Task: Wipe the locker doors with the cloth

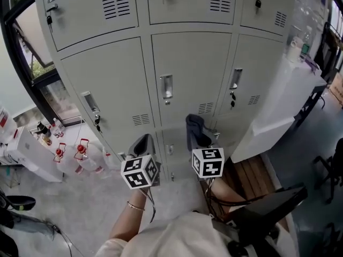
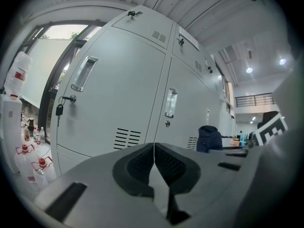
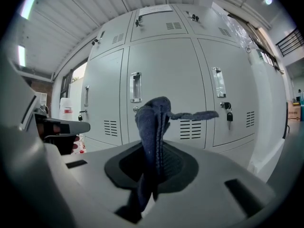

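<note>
Left gripper is held low in front of the grey locker doors, its jaws pressed together with nothing between them, as the left gripper view shows plainly. Off to its left, clear bottles with red caps stand on the floor by the window. Just beside it, the right gripper is clenched on the dark blue cloth. The cloth stands up out of the closed jaws in a bunched fold, and one thin end sticks out sideways to the right. Both grippers are held short of the lockers, so the cloth hangs in the air apart from the doors. On the row facing them, the left door has a key hanging from its lock, the middle door shows a recessed metal handle, and the right door has keys below its handle. Further right, a white worktop stands against the side of the lockers.
</note>
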Demonstrator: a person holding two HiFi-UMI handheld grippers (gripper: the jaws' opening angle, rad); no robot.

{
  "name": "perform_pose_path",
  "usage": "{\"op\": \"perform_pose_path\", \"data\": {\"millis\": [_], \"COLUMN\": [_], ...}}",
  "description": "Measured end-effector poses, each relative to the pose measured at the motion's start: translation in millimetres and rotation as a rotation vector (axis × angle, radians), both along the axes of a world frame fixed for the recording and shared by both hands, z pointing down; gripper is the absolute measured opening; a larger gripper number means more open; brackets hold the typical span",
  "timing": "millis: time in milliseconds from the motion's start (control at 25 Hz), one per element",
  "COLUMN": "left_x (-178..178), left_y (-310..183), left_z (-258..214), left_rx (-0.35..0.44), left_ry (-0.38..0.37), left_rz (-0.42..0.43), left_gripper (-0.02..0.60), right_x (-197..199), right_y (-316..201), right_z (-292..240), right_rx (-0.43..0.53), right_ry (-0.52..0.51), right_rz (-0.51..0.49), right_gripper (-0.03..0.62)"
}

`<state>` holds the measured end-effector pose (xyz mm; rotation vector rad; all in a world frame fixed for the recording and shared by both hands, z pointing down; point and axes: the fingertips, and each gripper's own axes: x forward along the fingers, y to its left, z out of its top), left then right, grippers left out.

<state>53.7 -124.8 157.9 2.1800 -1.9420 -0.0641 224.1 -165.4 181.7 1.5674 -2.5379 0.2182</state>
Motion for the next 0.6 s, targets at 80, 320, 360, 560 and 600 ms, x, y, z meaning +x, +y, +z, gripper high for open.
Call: {"op": "perform_pose_path", "data": {"millis": [80,320,360,560,600], "left_x": [0,-6,-7,-14,-14], "left_y": [1,4,4,2,1], "left_z": [1,4,4,6,6], "left_rx": [-0.005,-0.013,-0.014,-0.017,-0.017], "left_ry": [-0.006,-0.008,-0.007,0.0,0.001], "left_rz": [0.0,-0.013,-0.016,-0.027,-0.028], "left_gripper": [0.009,0.009,0.009,0.009,0.009], "right_x": [-2,-5,-5,-5,-5], "right_y": [0,3,3,0,-1], "right_z": [2,4,4,2,2], "right_rx": [-0.006,-0.006,-0.004,0.005,0.007], "right_ry": [-0.005,-0.017,-0.022,-0.052,-0.057], "right_rz": [-0.005,-0.012,-0.01,0.001,0.004], "right_gripper": [0.041,0.041,0.041,0.041,0.041]}}
